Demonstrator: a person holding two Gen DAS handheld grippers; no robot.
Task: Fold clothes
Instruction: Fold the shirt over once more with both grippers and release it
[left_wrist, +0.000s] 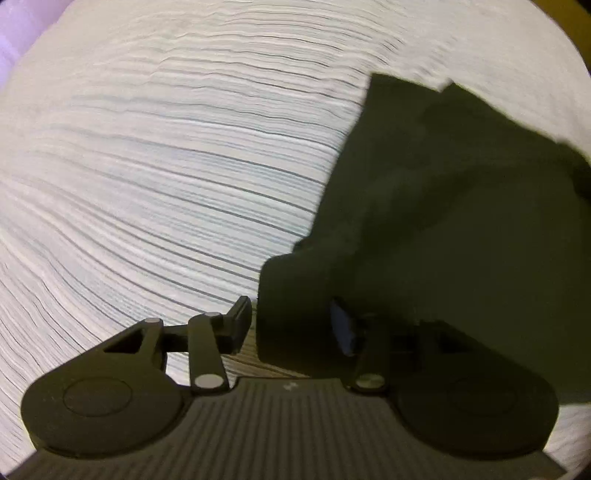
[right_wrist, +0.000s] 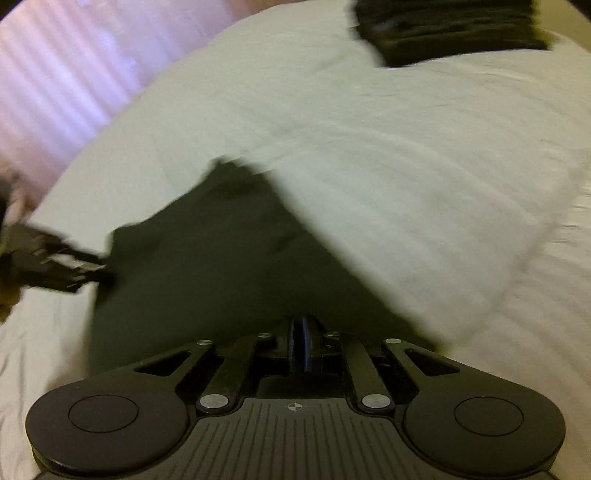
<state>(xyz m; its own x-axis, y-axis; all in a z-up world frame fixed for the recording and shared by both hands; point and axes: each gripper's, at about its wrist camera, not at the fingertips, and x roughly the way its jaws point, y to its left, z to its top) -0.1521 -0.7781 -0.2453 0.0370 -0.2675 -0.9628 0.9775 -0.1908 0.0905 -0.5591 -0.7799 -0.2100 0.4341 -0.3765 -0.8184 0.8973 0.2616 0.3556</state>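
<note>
1. Right gripper (right_wrist: 303, 341): seen from its own camera, the jaws are pressed together on the near edge of the dark garment (right_wrist: 207, 266).
2. Left gripper (left_wrist: 291, 325): its jaws stand apart; a fold of the same garment (left_wrist: 436, 221) hangs between them and drapes over the right-hand finger, hiding most of it. Whether the pads press the cloth cannot be told.
3. Dark garment: olive-black cloth spread from both grippers outward over the white bedsheet (right_wrist: 369, 166); in the right wrist view the left gripper (right_wrist: 79, 267) meets its far left corner.
4. White bedsheet: wrinkled, blurred into streaks (left_wrist: 147, 166) in the left wrist view.
5. Stack of dark folded clothes (right_wrist: 450, 29): on the bedsheet, well apart from the garment.
6. Pale curtain (right_wrist: 66, 74): behind the bed, at upper left.
</note>
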